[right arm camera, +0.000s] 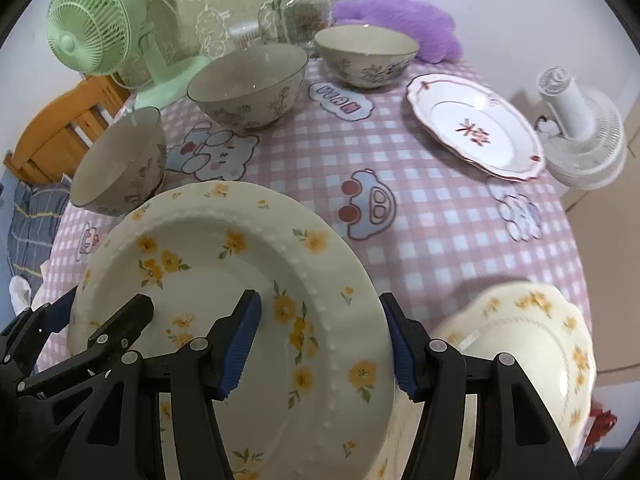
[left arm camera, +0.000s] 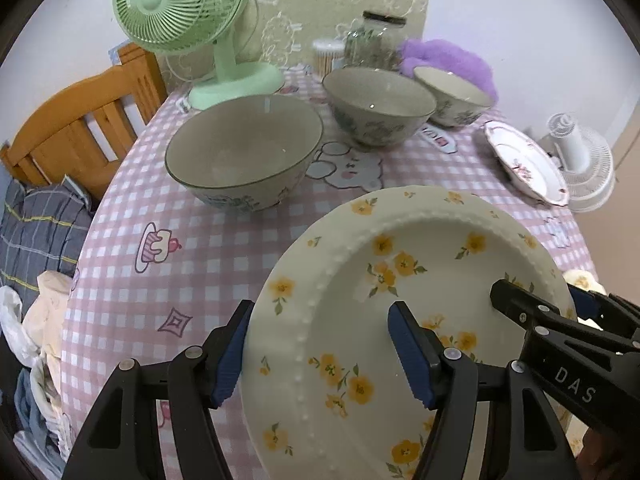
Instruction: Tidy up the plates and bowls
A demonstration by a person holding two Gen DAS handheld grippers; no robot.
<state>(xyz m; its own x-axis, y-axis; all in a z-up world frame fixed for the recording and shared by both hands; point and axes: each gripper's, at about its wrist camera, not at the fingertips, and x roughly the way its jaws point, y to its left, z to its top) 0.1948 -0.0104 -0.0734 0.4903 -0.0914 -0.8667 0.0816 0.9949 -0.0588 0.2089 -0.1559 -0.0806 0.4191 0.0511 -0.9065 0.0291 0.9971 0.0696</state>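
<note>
A: Grippers, two, black frames with ribbed blue pads. Condition?

B: Left gripper (left arm camera: 320, 354) pinches the near left rim of the yellow-flowered plate (left arm camera: 420, 280), one pad under the rim's outer edge, one on the plate's inner face. Right gripper (right arm camera: 320, 346) pinches the opposite rim the same way. Neither pair of pads stands free.

A: Plate, description and location?

B: Round, glossy cream ceramic, beaded ridge between rim and well, scattered yellow blossoms with green leaves. Held tilted between both grippers, above the near edge of the table (right arm camera: 420, 184).

A: Similar pieces?

B: One. Second flowered dish (right arm camera: 532, 344), scalloped rim, same cream and yellow pattern, at the table's near right edge, blurred in the right wrist view.

A: Bowls, count?

B: Three, grey-glazed inside, dark thin rim line, floral print outside. Large bowl (left arm camera: 244, 152) nearest the left, middle bowl (left arm camera: 378, 106) behind it, small bowl (left arm camera: 454, 94) furthest right; all upright, apart from one another.

A: Other plates?

B: White plate (right arm camera: 476, 128), wavy red-edged rim, red motif at centre, on the right side; whether it is one piece or a stack I cannot tell.

A: Surface?

B: Pink-and-white checked cloth with cartoon prints.

A: Sundries?

B: One green fan (left arm camera: 180, 4), one glass jar (left arm camera: 374, 40), one purple plush item (left arm camera: 448, 60), one white fan (right arm camera: 580, 128) off the table.
</note>
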